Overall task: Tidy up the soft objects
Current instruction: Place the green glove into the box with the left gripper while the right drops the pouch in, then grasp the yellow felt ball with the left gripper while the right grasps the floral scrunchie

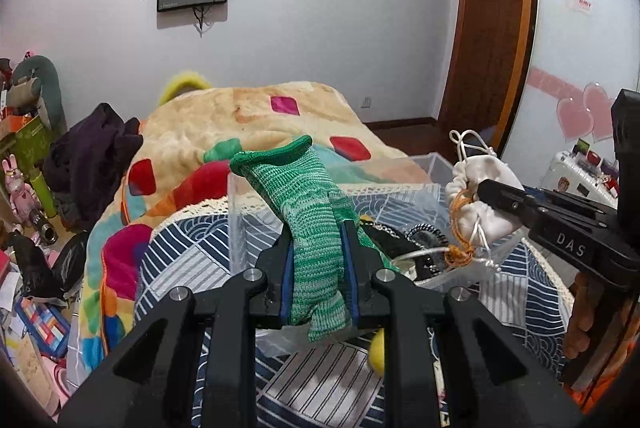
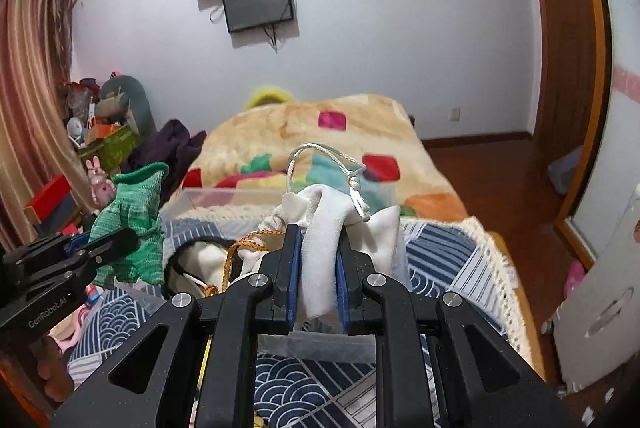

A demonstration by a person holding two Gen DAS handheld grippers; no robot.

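My left gripper is shut on a green knitted glove and holds it upright above a clear plastic box on the bed. My right gripper is shut on a white drawstring pouch with a silver cord and orange string, held over the same box. The pouch and right gripper show at the right of the left wrist view. The glove and left gripper show at the left of the right wrist view. Dark and white soft items lie in the box.
The box stands on a blue patterned cover at the bed's near end. A colourful blanket and dark clothing lie beyond it. Clutter fills the floor at left. Wooden floor and a door lie right.
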